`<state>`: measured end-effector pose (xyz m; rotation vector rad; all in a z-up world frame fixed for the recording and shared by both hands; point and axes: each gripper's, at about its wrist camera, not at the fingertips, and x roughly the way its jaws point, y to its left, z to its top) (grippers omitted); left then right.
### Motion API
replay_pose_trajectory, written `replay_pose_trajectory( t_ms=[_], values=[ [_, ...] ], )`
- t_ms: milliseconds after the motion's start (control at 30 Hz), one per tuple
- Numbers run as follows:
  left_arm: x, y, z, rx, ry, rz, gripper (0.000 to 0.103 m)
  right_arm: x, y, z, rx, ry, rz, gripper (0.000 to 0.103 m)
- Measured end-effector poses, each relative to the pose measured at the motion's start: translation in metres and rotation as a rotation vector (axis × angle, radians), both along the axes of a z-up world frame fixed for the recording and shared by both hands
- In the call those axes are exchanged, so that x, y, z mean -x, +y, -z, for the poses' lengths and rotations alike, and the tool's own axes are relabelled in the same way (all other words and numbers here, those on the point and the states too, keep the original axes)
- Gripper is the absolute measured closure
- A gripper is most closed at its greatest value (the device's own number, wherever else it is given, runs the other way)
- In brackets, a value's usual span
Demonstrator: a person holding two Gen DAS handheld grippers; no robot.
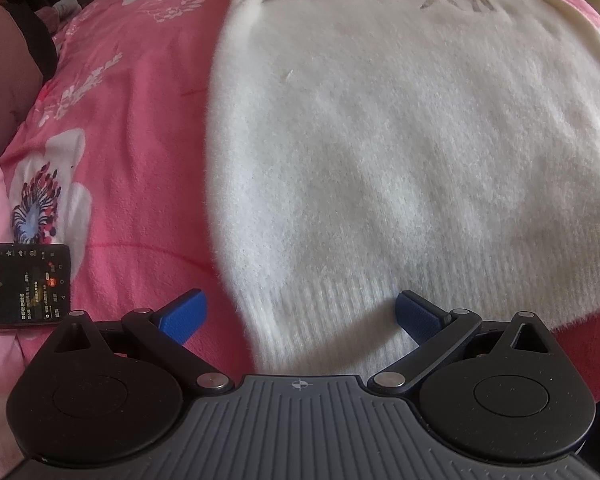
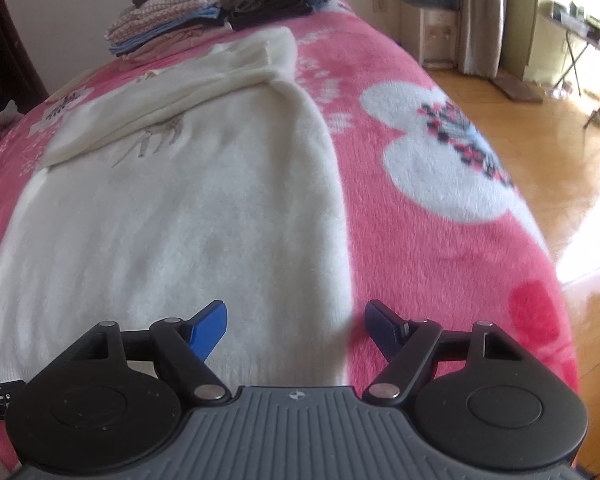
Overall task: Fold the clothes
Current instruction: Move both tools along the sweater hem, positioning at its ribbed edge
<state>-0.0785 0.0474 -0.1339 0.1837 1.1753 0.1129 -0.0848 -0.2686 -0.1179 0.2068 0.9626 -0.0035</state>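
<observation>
White sweater lies flat on the pink bed, sleeves folded in across the top; both grippers, left and right, hover at its hem, fingers spread and grasping nothing; the bottom-up fold is left

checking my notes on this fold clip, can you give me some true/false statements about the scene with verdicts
1. A fluffy white knit sweater lies spread on the pink flowered blanket. True.
2. The right claw is clamped on the hem. False: its jaws stand apart over the hem's right corner, nothing pinched.
3. Stacks of folded clothes sit at the bed's far end. True.
4. The left claw is shut. False: it is open over the hem's left corner.
5. A black phone with a lit screen lies on the sweater. False: it lies on the blanket beside it.
</observation>
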Motion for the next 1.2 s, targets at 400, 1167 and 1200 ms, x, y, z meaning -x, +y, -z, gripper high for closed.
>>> replay_pose_trajectory(
  t_ms=[400, 1167, 1200],
  values=[
    [0.001, 0.000, 0.002, 0.004, 0.003, 0.004, 0.000, 0.017, 0.002, 0.004, -0.013, 0.006, 0.011, 0.025],
    [0.006, 0.008, 0.004, 0.031, -0.021, 0.001, 0.000, 0.027, -0.007, 0.006, -0.106, 0.015, 0.041, 0.021],
    [0.008, 0.010, 0.003, 0.044, -0.027, 0.005, 0.000, 0.028, -0.007, 0.006, -0.107, 0.015, 0.041, 0.021]
  ],
)
